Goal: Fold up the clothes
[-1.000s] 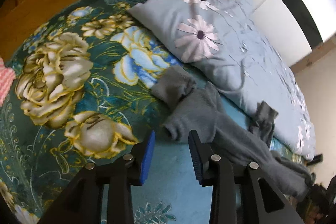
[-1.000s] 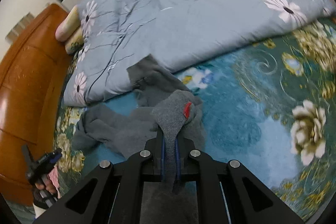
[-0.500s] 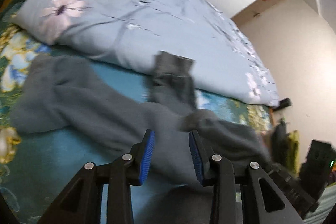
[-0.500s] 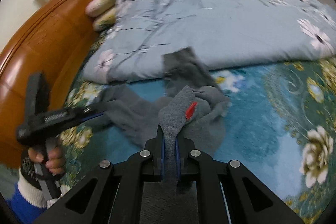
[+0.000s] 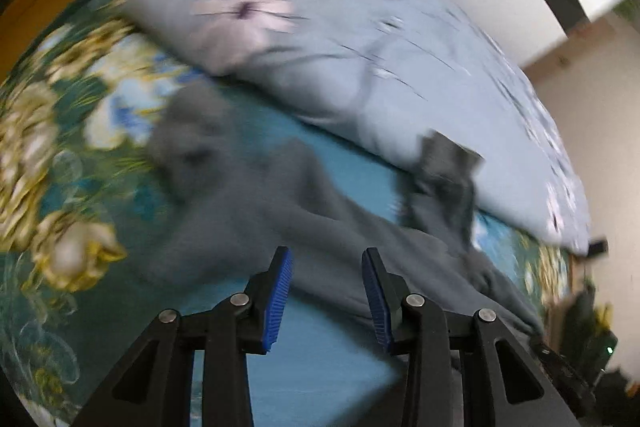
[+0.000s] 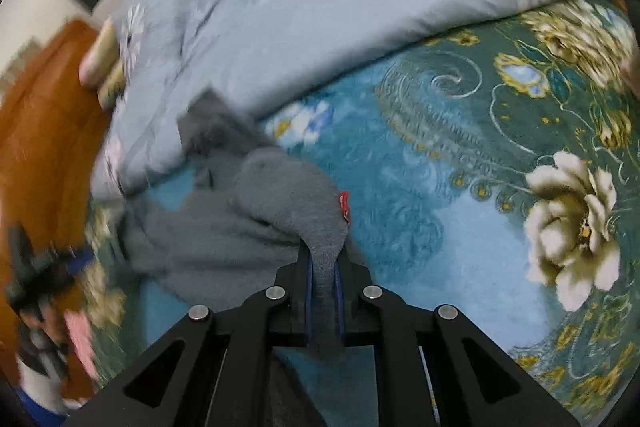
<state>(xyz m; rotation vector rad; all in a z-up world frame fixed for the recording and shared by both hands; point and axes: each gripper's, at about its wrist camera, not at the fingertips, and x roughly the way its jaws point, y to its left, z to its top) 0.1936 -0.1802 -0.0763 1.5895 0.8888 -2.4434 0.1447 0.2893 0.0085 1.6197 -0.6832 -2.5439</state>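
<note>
Early stage, no fold made yet. Bed (image 6: 460,187) with floral teal cover, blue quilt (image 6: 340,15) at far side. Grey garment (image 5: 280,227) sprawled and rumpled near quilt edge. Right hand-held gripper (image 6: 323,291) pinching a bunched grey edge; left hand-held gripper (image 5: 326,291) spread, empty, just above cloth. Flattening and folding all left.

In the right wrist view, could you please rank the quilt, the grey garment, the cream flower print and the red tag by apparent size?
1. quilt
2. grey garment, though it lies nearer the camera
3. cream flower print
4. red tag
</note>
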